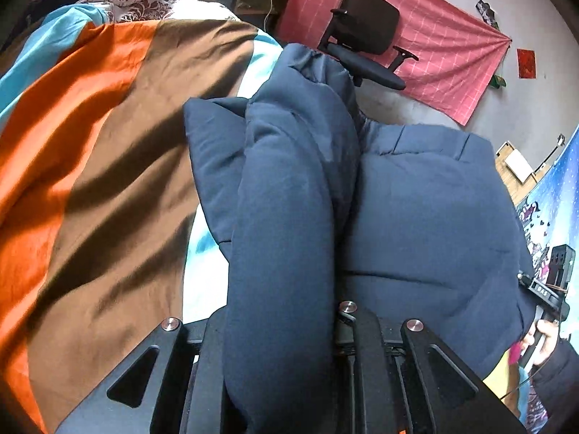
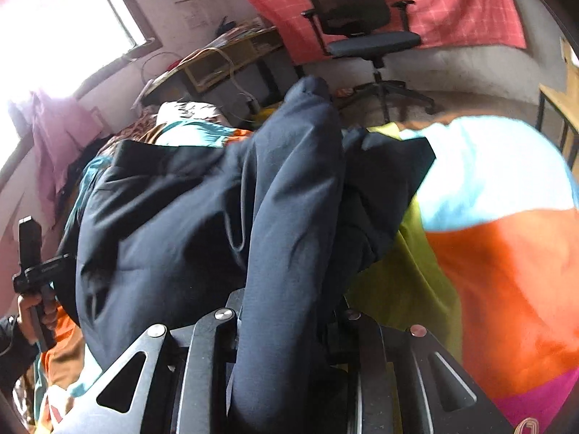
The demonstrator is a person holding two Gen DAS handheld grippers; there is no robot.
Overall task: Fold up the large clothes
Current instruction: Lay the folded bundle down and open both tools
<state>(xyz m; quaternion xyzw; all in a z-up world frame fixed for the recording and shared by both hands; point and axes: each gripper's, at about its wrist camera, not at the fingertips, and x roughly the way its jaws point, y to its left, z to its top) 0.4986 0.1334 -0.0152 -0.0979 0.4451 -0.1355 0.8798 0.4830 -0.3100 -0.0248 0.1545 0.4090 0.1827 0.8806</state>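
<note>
While a thick fold of the navy padded jacket [image 1: 286, 235] is clamped between its jaws, the left gripper [image 1: 280, 325] is seen at 6 o'clock of the left wrist view, closed onto that bunched fabric. The rest of the jacket is spread toward 3 o'clock over the striped bedspread [image 1: 94, 166], whose orange and brown bands fill 9 o'clock. At 4 o'clock the other handle is glimpsed, held in the right hand [image 1: 542, 340].

In the right wrist view the right gripper [image 2: 289, 322] is likewise narrowed onto a raised ridge of the jacket [image 2: 293, 199] at 6 o'clock; the left hand [image 2: 34, 311] is seen at 8 o'clock. Farther off, an office chair [image 2: 362, 25] is placed at 12 o'clock before a pink cloth [image 2: 452, 11] hung on the wall.
</note>
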